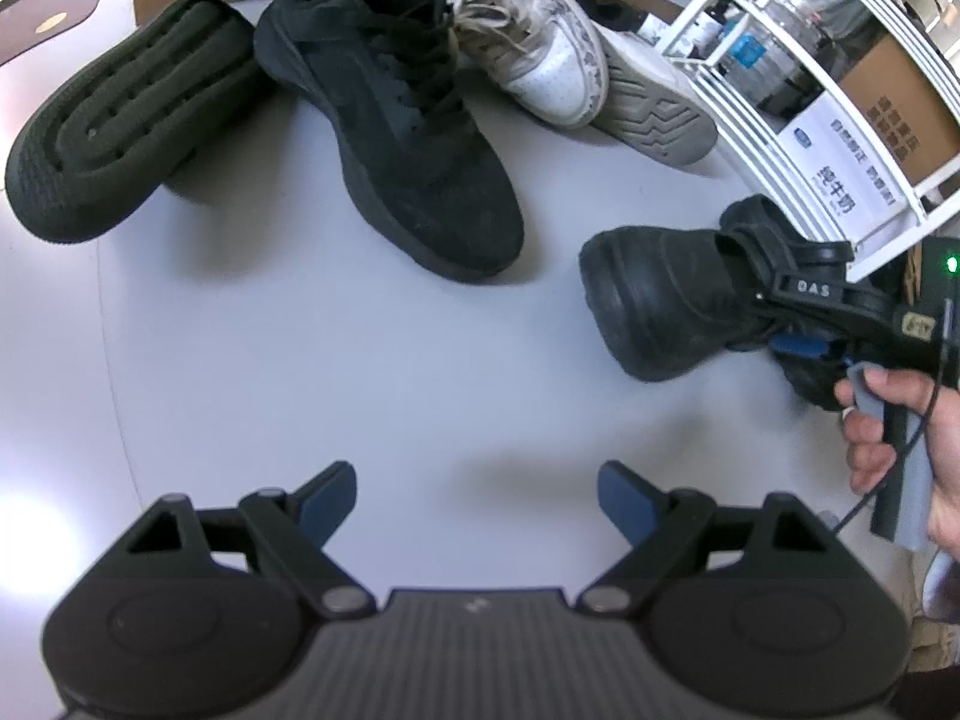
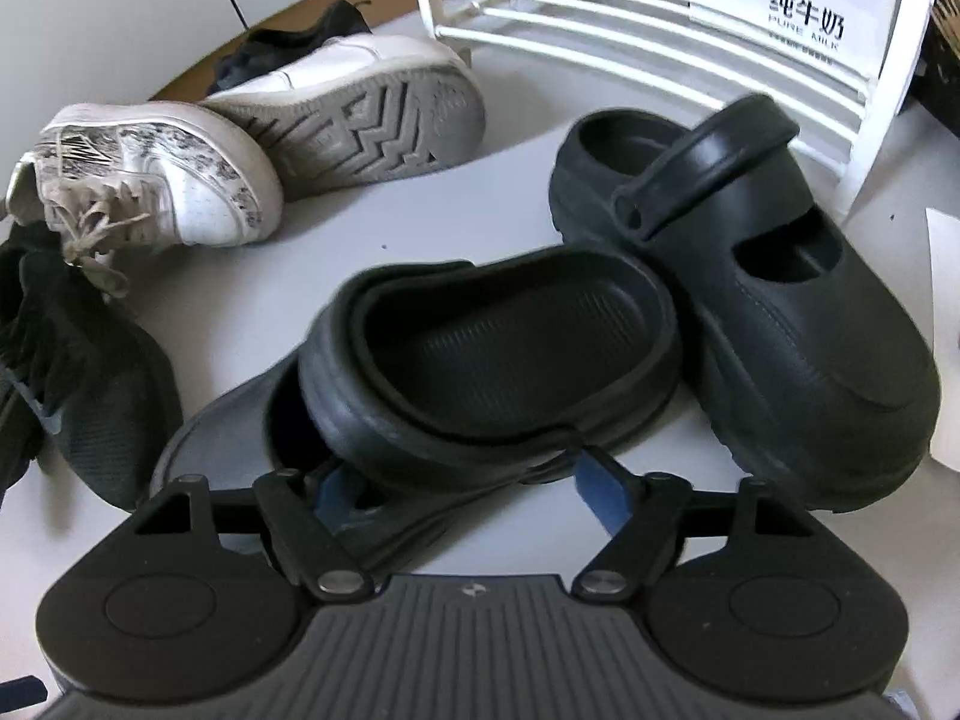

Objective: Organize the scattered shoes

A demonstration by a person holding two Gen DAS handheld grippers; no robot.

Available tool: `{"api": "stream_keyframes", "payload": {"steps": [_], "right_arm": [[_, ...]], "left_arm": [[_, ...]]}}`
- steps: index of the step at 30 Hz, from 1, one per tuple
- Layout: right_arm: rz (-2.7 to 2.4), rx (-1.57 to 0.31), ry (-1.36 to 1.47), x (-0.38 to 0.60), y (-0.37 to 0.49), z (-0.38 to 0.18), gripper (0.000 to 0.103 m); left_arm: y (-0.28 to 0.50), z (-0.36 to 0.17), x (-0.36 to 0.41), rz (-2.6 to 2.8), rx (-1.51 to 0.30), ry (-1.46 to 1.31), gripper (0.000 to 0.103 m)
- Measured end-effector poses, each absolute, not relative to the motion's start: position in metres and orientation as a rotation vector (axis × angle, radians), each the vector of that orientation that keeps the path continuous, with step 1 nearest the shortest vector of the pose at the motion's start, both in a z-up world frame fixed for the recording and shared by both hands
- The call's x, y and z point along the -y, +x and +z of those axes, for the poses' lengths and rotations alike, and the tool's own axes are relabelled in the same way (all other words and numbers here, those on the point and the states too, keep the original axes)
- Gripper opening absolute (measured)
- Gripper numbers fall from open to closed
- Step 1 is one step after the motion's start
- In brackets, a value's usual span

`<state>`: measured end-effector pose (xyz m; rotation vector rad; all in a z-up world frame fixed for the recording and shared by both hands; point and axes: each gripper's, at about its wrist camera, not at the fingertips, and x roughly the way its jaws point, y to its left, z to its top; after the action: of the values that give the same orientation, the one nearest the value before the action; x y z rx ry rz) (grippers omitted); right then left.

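In the right wrist view my right gripper (image 2: 468, 486) is shut on a black clog (image 2: 492, 360), one blue pad inside its upper and the other against its outer side. This clog is tilted, its heel leaning on a second black clog (image 2: 810, 312) that stands upright beside the rack. In the left wrist view the same held clog (image 1: 654, 300) shows at the right, with the right gripper (image 1: 774, 321) clamped around it. My left gripper (image 1: 477, 498) hangs open over bare floor with nothing between its fingers. Ahead of it lies a black sneaker (image 1: 408, 138).
A dark shoe (image 1: 126, 132) lies sole up at the left. Two white sneakers (image 1: 528, 42) sit behind the black one, one tipped over with its grey sole (image 2: 372, 132) showing. A white wire rack (image 1: 810, 90) holding boxes stands at the right. A person's hand (image 1: 900, 438) grips the right handle.
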<state>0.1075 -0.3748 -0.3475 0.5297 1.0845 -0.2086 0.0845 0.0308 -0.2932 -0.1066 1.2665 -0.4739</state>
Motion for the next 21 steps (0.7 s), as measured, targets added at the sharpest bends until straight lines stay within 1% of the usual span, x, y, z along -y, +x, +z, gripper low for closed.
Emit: {"api": "stream_keyframes", "payload": {"steps": [12,13,14,15,16,19,21], "right_arm": [[0.003,-1.072,0.386,0.382,0.104,-0.346,0.072],[0.024,-1.071,0.371,0.382,0.104,-0.345,0.06],[0.046,-1.064,0.356,0.382,0.104,-0.343,0.054],[0.076,-1.056,0.326,0.381,0.104,-0.341,0.038],[0.098,-1.051,0.301,0.38,0.105,-0.339,0.03],[0.132,-1.04,0.236,0.378,0.106,-0.336,0.018],[0.147,-1.039,0.221,0.378,0.107,-0.336,0.015]], "left_arm": [[0.086,-0.291,-0.029,-0.471,-1.266,-0.109,0.089],[0.086,-0.292,-0.029,-0.471,-1.268,-0.108,0.089],[0.085,-0.292,-0.028,-0.472,-1.269,-0.108,0.089],[0.085,-0.292,-0.028,-0.473,-1.269,-0.108,0.089],[0.085,-0.292,-0.028,-0.474,-1.27,-0.107,0.089],[0.085,-0.292,-0.028,-0.474,-1.272,-0.107,0.089],[0.084,-0.292,-0.027,-0.474,-1.273,-0.106,0.089]]}}
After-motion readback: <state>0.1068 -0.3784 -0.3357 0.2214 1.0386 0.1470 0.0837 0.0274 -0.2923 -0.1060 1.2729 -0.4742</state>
